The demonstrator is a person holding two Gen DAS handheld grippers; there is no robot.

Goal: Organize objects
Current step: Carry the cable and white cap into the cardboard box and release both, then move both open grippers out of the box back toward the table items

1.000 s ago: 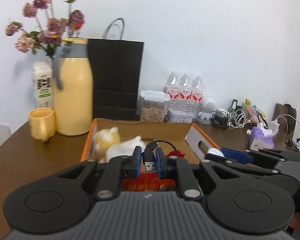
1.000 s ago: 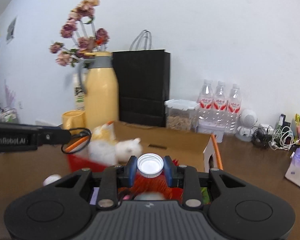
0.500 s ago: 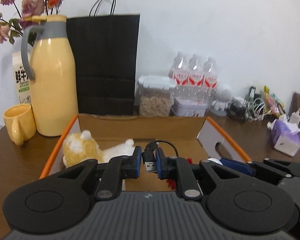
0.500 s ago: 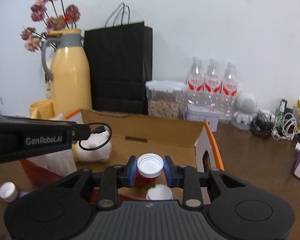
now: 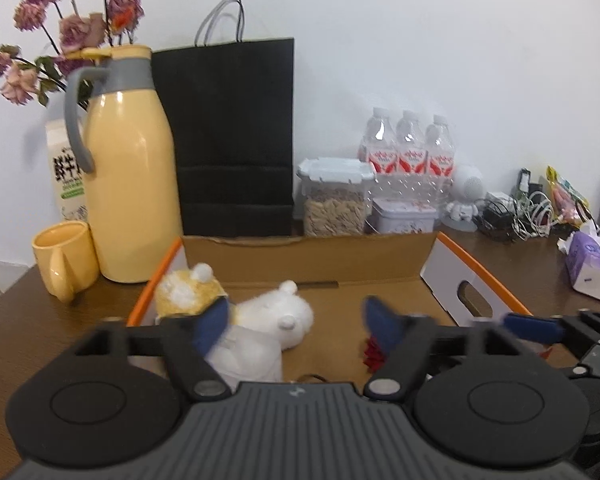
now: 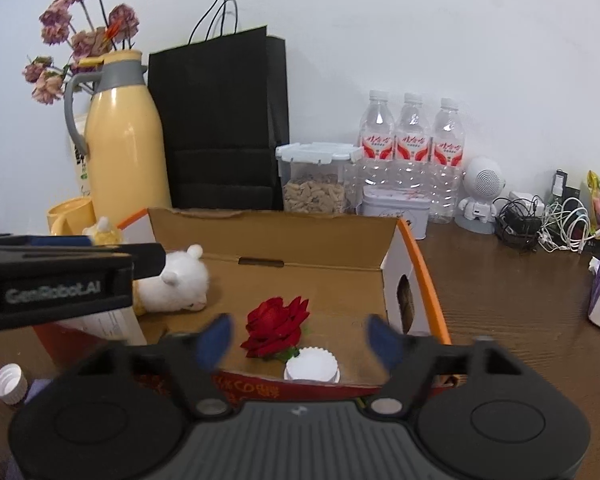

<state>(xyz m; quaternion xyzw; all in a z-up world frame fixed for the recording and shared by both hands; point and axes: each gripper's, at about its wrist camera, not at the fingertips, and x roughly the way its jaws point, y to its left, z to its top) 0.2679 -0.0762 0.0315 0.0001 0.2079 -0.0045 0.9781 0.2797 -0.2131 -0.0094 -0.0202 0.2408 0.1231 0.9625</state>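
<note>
Two sets of tongs, both spread wide over the cardboard box (image 5: 308, 248). Your left tongs (image 5: 296, 326) have just been opening; nothing sits between the blue pads now. A half second ago they pinched a USB cable plug. Only a thin dark loop (image 5: 314, 378) shows at the 6 o'clock edge of the box floor, just above the tool body; judged to be that cable, not certain.

Your right tongs (image 6: 298, 338) have also just been opening. The white-capped bottle (image 6: 312, 368) they gripped a half second ago now stands free between the pads, touching neither, inside the box's near wall at 6 o'clock. A red rose (image 6: 278, 326) lies just beyond it, toward 11 o'clock of the cap.

Other box contents: white plush (image 5: 276, 320) and yellow plush (image 5: 188, 294) at 9 o'clock in the left view, touching each other. Yellow jug (image 5: 134, 184), mug (image 5: 64, 258) and black paper bag (image 5: 228, 136) stand outside, behind the box at 10 to 12 o'clock.

One white cap or small bottle (image 6: 8, 382) remains on the table (image 6: 520, 312) at 8 o'clock in the right view, outside the box.

Judgement: both drops look complete, so two items are filed. Back the tongs out without clipping the bottle; it stands upright and could tip. The loose item at 8 o'clock is the likely next pick.
</note>
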